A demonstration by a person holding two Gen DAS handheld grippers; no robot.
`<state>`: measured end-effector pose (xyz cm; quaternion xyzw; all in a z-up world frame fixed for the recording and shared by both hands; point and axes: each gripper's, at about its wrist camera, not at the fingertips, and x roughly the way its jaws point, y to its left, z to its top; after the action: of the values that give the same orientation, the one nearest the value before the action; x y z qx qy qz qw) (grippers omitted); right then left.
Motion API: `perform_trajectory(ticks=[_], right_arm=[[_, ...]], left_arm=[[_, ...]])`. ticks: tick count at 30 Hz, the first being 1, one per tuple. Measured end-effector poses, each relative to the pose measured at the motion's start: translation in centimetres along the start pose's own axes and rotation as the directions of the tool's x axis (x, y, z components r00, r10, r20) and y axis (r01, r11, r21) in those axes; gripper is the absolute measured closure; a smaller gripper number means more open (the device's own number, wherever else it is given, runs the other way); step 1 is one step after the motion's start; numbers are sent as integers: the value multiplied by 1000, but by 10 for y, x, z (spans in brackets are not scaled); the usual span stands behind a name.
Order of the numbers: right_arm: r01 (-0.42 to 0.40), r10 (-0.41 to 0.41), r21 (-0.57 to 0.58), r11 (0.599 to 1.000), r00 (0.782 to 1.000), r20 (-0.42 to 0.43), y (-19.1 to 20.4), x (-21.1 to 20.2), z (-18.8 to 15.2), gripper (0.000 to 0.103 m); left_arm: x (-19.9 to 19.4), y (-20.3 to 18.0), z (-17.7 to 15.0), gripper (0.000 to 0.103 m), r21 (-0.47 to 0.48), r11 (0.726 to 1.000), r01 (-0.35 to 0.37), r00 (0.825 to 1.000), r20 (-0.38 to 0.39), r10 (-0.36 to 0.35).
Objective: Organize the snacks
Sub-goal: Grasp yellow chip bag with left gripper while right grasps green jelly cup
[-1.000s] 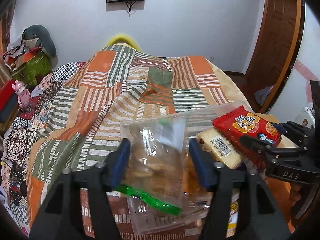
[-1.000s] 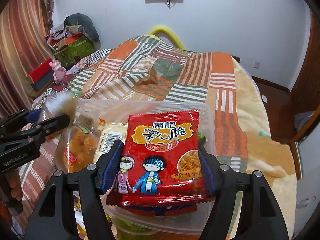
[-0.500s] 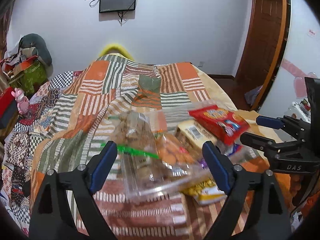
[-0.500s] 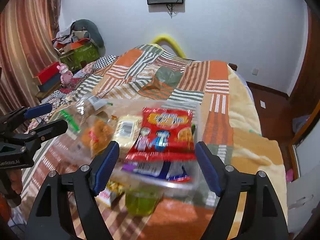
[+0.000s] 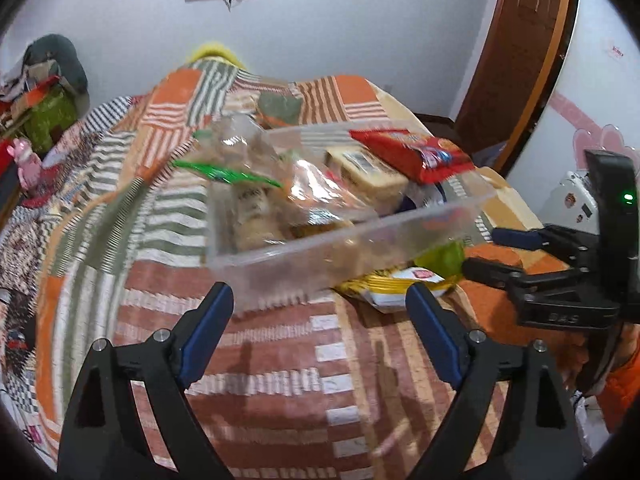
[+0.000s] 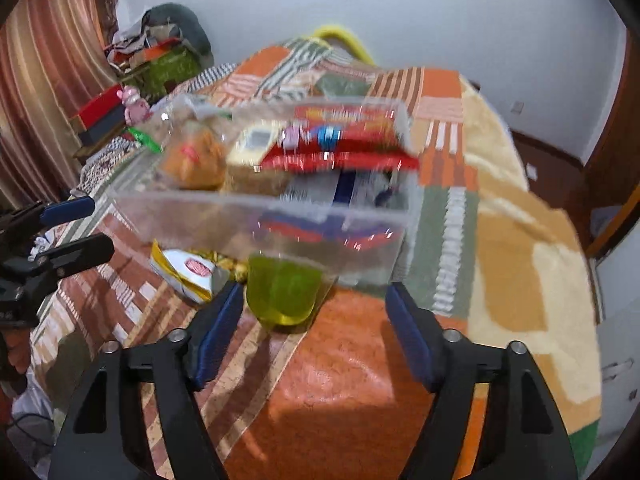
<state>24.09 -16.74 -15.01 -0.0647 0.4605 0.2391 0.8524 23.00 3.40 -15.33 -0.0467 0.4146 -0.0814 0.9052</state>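
Note:
A clear plastic bin (image 5: 352,240) (image 6: 260,220) stands on the patchwork bedspread. It holds a red noodle packet (image 5: 412,156) (image 6: 344,148), a pale wrapped cake (image 5: 368,168) (image 6: 252,144), an orange snack bag (image 6: 192,160) and a clear bag with a green strip (image 5: 236,164). A yellow-white packet (image 5: 400,284) (image 6: 188,272) and a green jelly cup (image 6: 284,296) lie by the bin's near side. My left gripper (image 5: 320,316) is open and empty, short of the bin. My right gripper (image 6: 314,320) is open and empty, with the cup between its fingertips' line.
The bedspread (image 5: 280,380) fills the near ground. A pink toy (image 5: 28,160) and piled boxes sit at the left. A wooden door (image 5: 520,52) is at the right. Each gripper shows in the other's view: the right one (image 5: 500,254), the left one (image 6: 84,228).
Both grippers have let go of their packets, opened and pulled back from the bin. The clear bag and the red packet now lie in the bin.

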Motion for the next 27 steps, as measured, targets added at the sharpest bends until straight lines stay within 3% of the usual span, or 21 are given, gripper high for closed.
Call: perform_trajectory(ticks=[6,11,22,27], right_arm=[[-66,67,25,997,997,-41,0,21,4,46],[-106,107,15,994,992,-70,5,30,6,58],[-28,28,-27,999,1000,-2,-4,-2,-13,59],[-14,14,8,1000,1000,16,-21,-19,-24,59]], left_arm=[[15,-12,0,14,8,999,36,999,-25,-36],[23,-16,4,14,18,999,43,999,-32,-43],[42,-35,14,14,38,998,47,998,-53,-45],[65,-48,11,14,38,999,27,995,-102,-23]])
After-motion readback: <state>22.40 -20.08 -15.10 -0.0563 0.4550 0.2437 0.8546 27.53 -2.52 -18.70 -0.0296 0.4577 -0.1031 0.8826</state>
